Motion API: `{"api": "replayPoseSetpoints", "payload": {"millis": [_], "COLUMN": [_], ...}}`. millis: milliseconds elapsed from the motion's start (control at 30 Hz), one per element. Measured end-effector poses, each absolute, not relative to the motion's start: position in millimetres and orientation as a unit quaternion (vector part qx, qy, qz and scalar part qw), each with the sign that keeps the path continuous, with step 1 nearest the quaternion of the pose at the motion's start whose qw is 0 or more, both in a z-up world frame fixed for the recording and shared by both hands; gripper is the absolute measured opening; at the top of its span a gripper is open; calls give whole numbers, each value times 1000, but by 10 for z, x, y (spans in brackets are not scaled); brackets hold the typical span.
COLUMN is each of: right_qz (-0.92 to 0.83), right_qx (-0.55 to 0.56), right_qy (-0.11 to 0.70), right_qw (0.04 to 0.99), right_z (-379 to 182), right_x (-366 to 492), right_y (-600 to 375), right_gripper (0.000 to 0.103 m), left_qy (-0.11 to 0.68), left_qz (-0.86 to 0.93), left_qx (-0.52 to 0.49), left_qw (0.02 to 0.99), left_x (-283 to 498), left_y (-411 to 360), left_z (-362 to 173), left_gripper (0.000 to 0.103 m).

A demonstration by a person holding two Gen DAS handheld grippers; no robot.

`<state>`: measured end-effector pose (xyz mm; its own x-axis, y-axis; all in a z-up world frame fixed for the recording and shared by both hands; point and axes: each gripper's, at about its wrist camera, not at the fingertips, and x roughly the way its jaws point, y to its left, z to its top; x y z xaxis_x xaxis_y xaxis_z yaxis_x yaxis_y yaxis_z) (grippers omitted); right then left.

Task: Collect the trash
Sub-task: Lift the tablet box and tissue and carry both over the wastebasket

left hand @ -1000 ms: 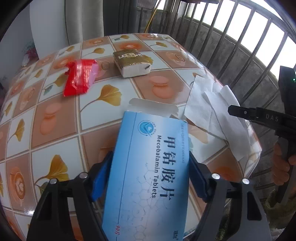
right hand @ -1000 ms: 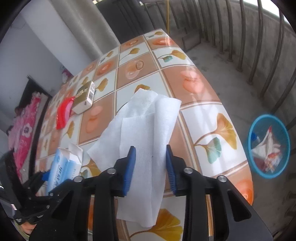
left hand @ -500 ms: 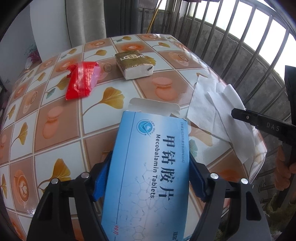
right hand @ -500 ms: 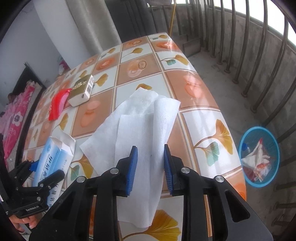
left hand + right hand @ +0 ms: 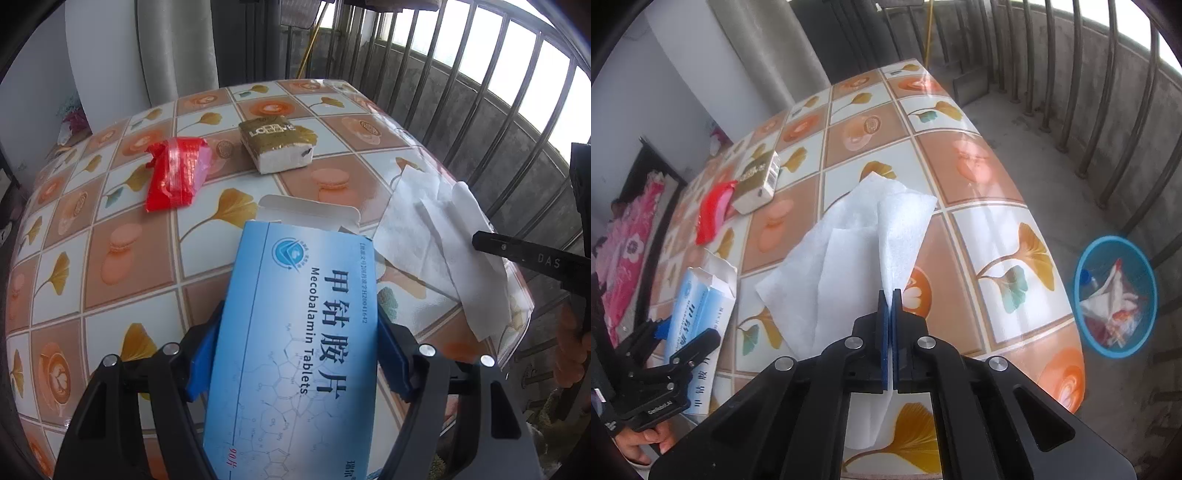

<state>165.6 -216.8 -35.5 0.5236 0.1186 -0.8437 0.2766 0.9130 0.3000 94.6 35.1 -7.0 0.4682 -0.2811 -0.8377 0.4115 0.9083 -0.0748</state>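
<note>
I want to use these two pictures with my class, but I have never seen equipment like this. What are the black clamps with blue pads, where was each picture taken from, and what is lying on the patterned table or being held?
No robot is here: a person holds a hand-operated clamp, called a gripper, in each hand. A wide-angle camera sits on each one and looks along its two fingers, so each picture is that gripper's own view.

In the left camera's view, the left gripper clamps a blue tablet box with its end flap open. In the right camera's view, the right gripper is shut on a white tissue, pinching a fold of it up from the table.

Two things lie on the tiled tablecloth: a red wrapper and a gold tissue pack. A blue bin with rubbish in it stands on the floor beside the table.
</note>
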Motion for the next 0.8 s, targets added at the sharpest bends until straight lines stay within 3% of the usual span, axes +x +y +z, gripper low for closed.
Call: {"api": "replayPoseSetpoints", "payload": {"millis": [800], "right_qz": [-17], "right_qx": [247], "right_qy": [417], "right_qw": [874], "right_z": [168], "right_x": [1499], "right_y": [-2298], "right_gripper": [0], "left_qy": [434], "left_qz": [-199], "left_qx": [87], "left_qw": [874], "left_x": [852], "left_y": [356], "left_z": [119], "left_gripper": [71]}}
